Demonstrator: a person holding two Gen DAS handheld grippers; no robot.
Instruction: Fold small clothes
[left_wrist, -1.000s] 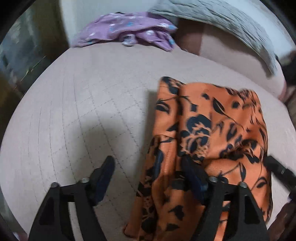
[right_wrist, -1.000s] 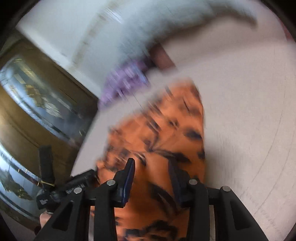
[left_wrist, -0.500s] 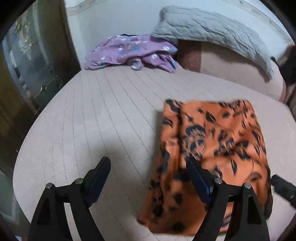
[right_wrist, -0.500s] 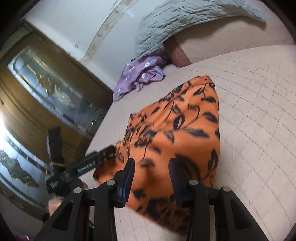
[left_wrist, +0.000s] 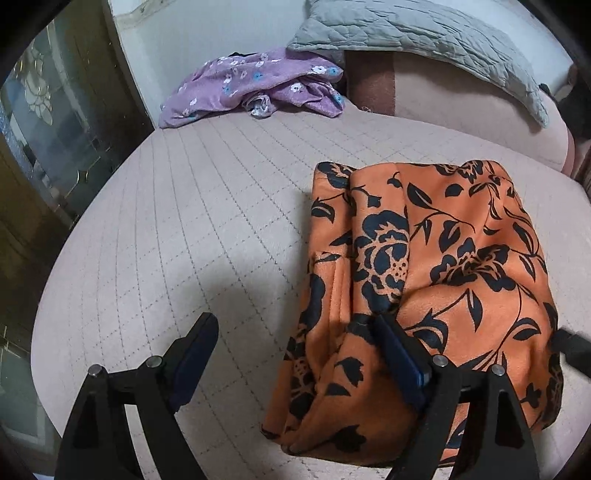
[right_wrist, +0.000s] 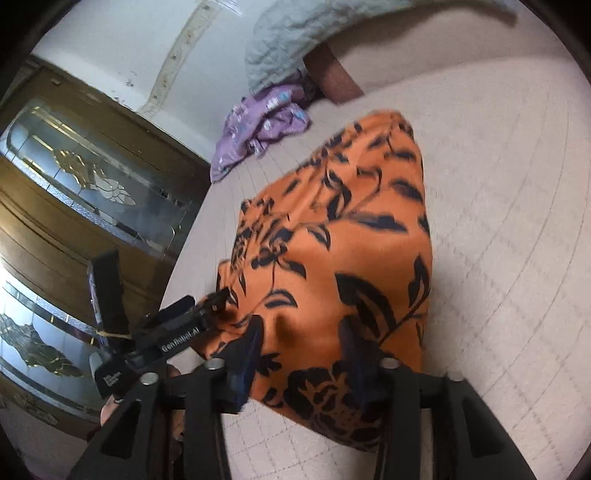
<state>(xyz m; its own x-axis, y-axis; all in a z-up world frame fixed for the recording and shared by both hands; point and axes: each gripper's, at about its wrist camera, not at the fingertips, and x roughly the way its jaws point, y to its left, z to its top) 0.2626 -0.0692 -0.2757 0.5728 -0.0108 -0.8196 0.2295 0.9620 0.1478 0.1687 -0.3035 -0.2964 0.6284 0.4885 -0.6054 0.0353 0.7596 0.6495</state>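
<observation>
Both grippers hover with fingers spread over a bed, neither one gripping cloth. On the left, the left gripper stands wide apart: its left finger sits above bare quilted bedspread, while its right finger rests against the near edge of the folded orange garment with black floral print. Past the bedspread's left edge stands a dark wooden wardrobe with etched-glass doors. At the far side of the bed, a crumpled purple flowered garment lies well apart from the orange one, beside a brown-and-pink bolster topped by a grey quilted pillow. To the right, the orange garment lies in a compact rectangle on the bedspread, its layered folds bunched along the left side. The right gripper, seen in a motion-blurred view, straddles the garment's near edge with both fingers parted and cloth showing between them; the left gripper's body crosses in at its left, touching the garment's corner.
</observation>
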